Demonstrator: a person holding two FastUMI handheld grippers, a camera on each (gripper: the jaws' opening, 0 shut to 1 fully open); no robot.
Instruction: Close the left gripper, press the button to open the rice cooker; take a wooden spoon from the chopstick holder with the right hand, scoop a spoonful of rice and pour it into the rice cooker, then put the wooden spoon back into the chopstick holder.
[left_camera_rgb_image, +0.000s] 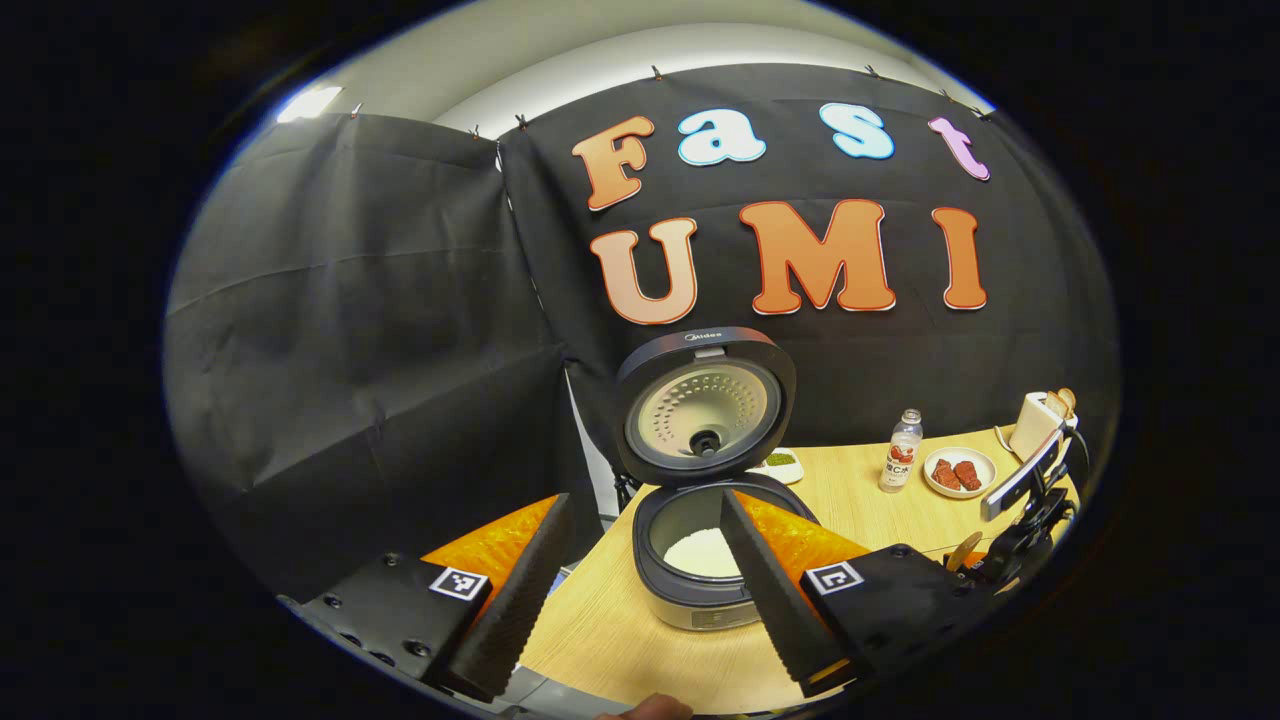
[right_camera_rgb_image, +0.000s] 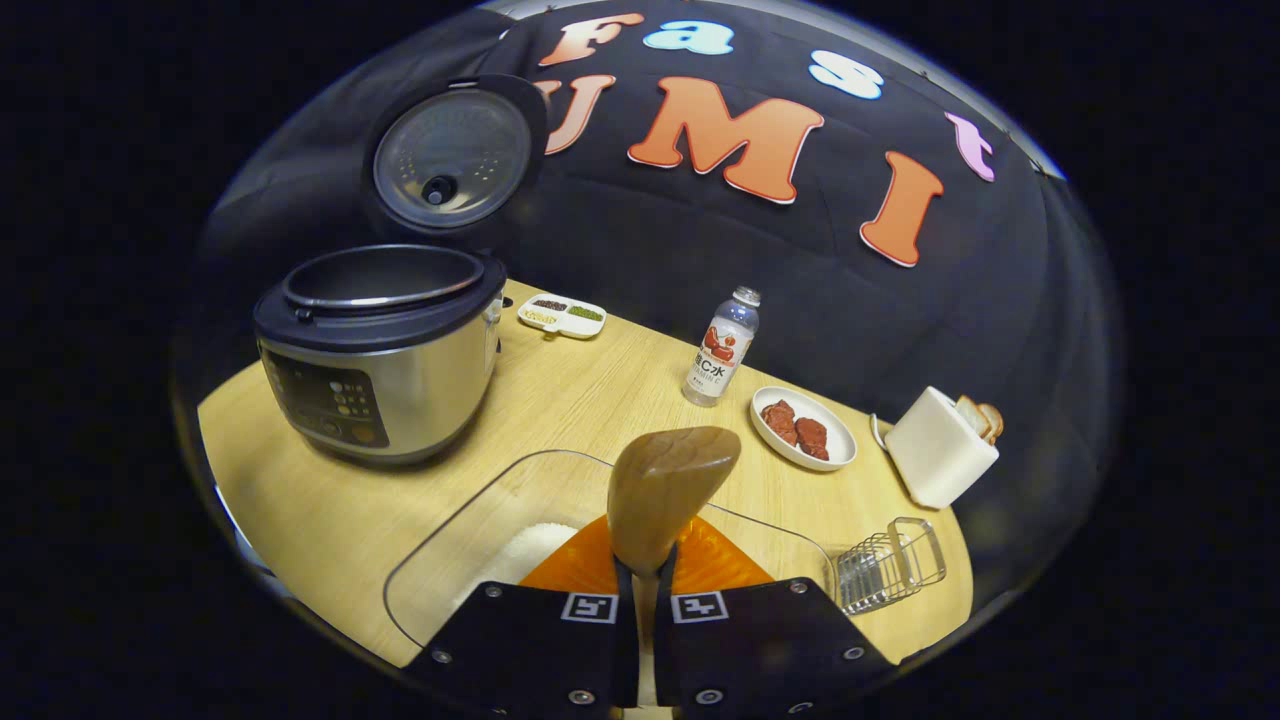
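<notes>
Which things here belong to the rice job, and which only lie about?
For the job: rice cooker, lid up; wooden spoon in the right tongs; clear rice container; wire chopstick holder.

Lying about: bottle, plate of red pieces, toaster, divided dish.

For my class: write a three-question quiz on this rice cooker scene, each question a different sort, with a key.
1. True or false: the rice cooker lid is shut.
2. What does the right claw grip? A) bottle B) wooden spoon C) plate
3. Fill in: the left claw is ____.

Key:
1. False; the lid stands up and rice shows in the pot.
2. B; both fingers press on the wooden spoon above the clear container.
3. Open, holding nothing.
</notes>
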